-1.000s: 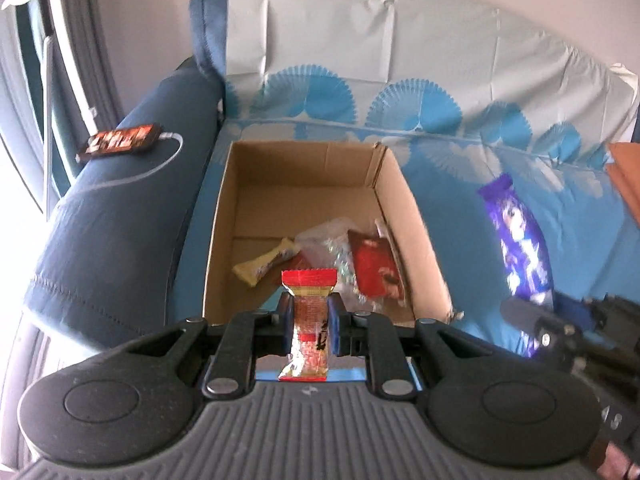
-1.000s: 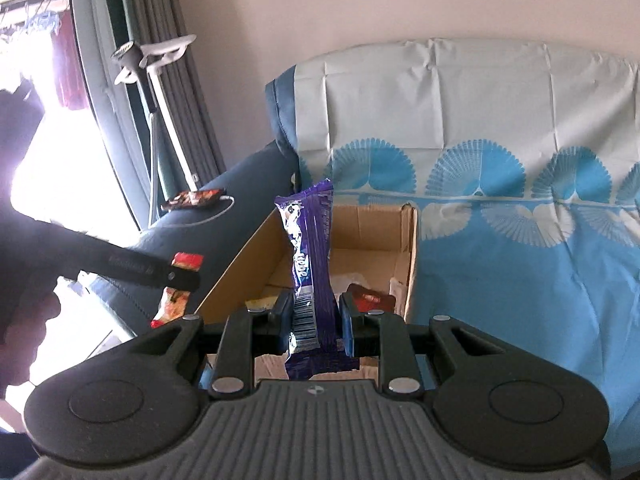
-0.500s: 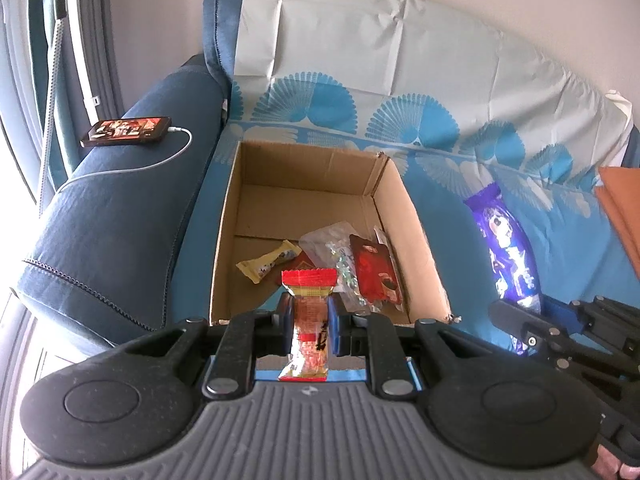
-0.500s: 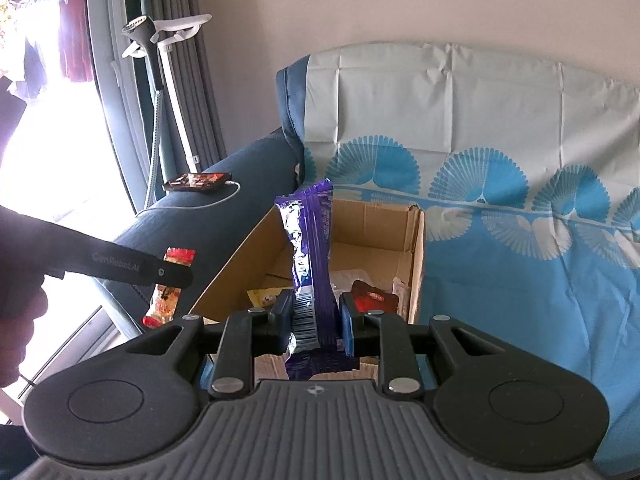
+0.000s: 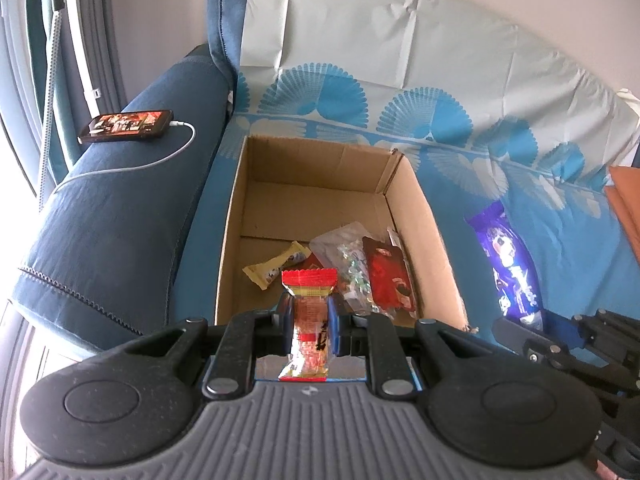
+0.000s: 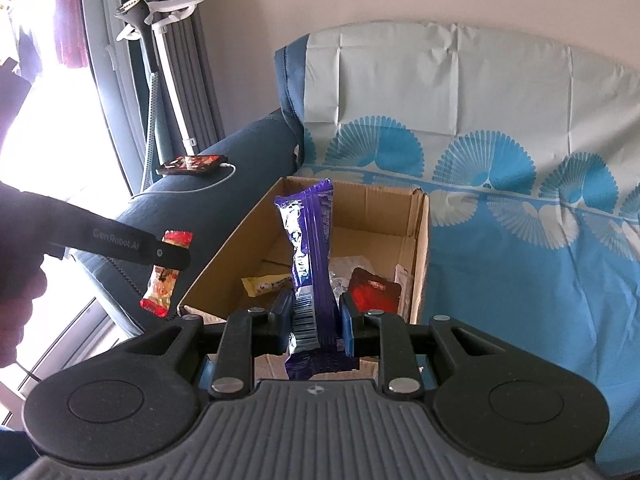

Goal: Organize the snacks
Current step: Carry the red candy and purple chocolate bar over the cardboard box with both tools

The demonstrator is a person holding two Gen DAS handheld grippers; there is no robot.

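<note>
A red-topped packet (image 5: 311, 320) is clamped upright in the left gripper (image 5: 311, 330), and a purple bar (image 6: 310, 264) in the right gripper (image 6: 313, 322). Both are held short of the box (image 5: 228, 240) at 12 o'clock. Four snacks are already boxed; two drops are judged left.

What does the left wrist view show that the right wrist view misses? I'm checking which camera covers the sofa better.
Only the left wrist view shows an orange cushion at the right edge. Only the right wrist view shows a white stand by the curtain and the person's hand. Both show the cardboard box, the charging phone, the left gripper clamping a red snack packet and the right gripper clamping a purple wrapper.
</note>
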